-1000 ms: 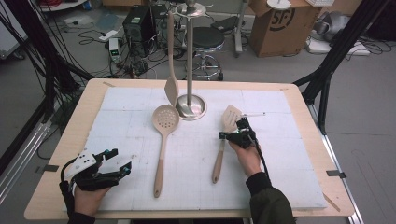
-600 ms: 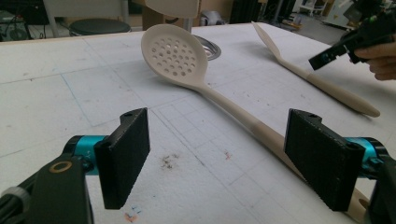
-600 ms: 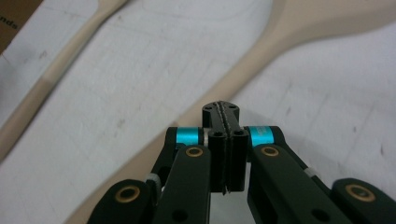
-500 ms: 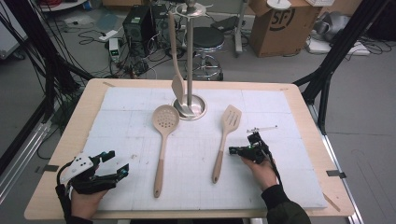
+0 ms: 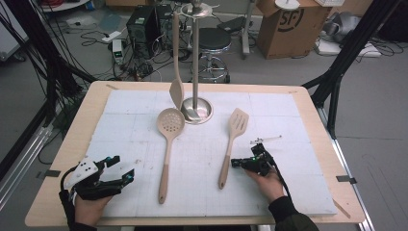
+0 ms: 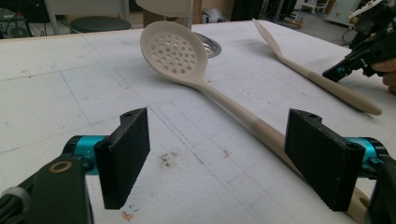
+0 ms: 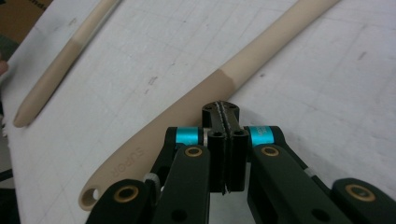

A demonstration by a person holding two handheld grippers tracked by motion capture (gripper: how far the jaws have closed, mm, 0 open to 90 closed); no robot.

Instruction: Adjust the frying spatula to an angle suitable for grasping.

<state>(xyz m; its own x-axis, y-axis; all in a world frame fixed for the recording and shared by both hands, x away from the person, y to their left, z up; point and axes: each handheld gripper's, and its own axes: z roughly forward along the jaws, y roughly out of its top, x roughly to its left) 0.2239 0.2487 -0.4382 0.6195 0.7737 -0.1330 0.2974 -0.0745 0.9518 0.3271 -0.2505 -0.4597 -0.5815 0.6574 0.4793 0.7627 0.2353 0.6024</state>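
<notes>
Now my left gripper (image 5: pixel 126 176) rests at the table's (image 5: pixel 308 120) near left corner, jaws spread wide, beside the skimmer (image 5: pixel 166 149). My right gripper (image 5: pixel 234 163), jaws pressed together and holding nothing, sits just beside the slotted spatula's (image 5: pixel 231 142) handle.

The right gripper (image 5: pixel 240 162) is now nearer the person, beside the lower handle of the slotted turner (image 5: pixel 232 139), no longer up by its head. The hanging spatula (image 5: pixel 176 72) swings. The left gripper (image 5: pixel 120 169) shifts slightly.
</notes>
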